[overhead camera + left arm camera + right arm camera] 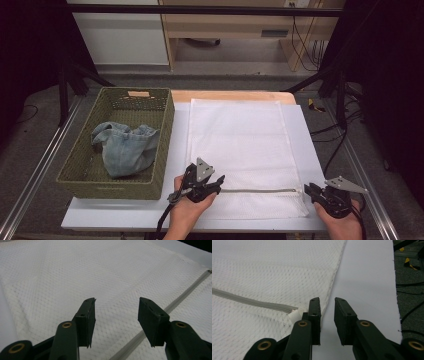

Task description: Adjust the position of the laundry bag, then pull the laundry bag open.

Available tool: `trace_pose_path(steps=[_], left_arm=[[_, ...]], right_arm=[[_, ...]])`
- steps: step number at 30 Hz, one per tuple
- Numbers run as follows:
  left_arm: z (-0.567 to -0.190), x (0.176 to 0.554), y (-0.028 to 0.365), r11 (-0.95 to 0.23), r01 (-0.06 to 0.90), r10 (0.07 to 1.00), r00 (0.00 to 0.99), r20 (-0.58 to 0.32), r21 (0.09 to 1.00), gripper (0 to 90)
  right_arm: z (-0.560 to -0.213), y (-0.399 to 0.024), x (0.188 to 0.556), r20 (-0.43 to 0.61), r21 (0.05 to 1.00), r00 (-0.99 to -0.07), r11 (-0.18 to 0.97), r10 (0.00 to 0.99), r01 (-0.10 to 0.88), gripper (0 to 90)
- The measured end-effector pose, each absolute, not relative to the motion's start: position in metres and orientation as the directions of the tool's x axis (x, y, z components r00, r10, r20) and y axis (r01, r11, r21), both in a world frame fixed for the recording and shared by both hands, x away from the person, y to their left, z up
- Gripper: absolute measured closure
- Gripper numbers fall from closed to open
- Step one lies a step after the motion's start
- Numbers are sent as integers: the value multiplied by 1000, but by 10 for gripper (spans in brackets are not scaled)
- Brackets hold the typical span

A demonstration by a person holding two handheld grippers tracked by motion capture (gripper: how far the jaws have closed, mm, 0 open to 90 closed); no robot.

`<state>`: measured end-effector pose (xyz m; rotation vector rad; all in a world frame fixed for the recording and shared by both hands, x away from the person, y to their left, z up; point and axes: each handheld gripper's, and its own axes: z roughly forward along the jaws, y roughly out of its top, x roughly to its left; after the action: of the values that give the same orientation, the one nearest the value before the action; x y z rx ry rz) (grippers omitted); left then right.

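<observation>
High view: a white mesh laundry bag [240, 150] is laid flat on the surface [100, 215], its zipper [260, 190] running crosswise near the person's edge. The left gripper [220, 180] is held at the zipper's left end, the right gripper [310, 190] at its right end, just off the bag's corner. A woven basket [75, 170] with a denim garment [125, 147] is set to the left, well apart.

Left gripper view: the fingers [86, 320] are parted with nothing between them; the zipper [185, 293] is seen slanting away to the right, beyond the right-hand finger.

Right gripper view: the fingers [315, 315] are released, narrowly apart, gripping nothing. The zipper's white end tab [294, 313] lies just left of the left-hand finger, so the right gripper is judged nearer; a small shift left is called for.
</observation>
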<state>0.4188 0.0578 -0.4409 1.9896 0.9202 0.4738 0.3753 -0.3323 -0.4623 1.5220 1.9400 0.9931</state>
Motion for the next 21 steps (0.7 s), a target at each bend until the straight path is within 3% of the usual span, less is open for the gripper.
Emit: trace_pose_path(steps=[10,16,21], left_arm=[[-438,403,71,-338,426,743,668,-40,839,438],[-432,398,72,-342,411,739,673,-29,845,436],[-433,397,71,-342,413,735,677,-34,844,433]], right_arm=[[-454,-320,356,53,797,-302,142,952,586,534],[-467,-316,362,26,745,-355,218,935,630,496],[-472,-317,367,45,719,-352,214,935,661,506]])
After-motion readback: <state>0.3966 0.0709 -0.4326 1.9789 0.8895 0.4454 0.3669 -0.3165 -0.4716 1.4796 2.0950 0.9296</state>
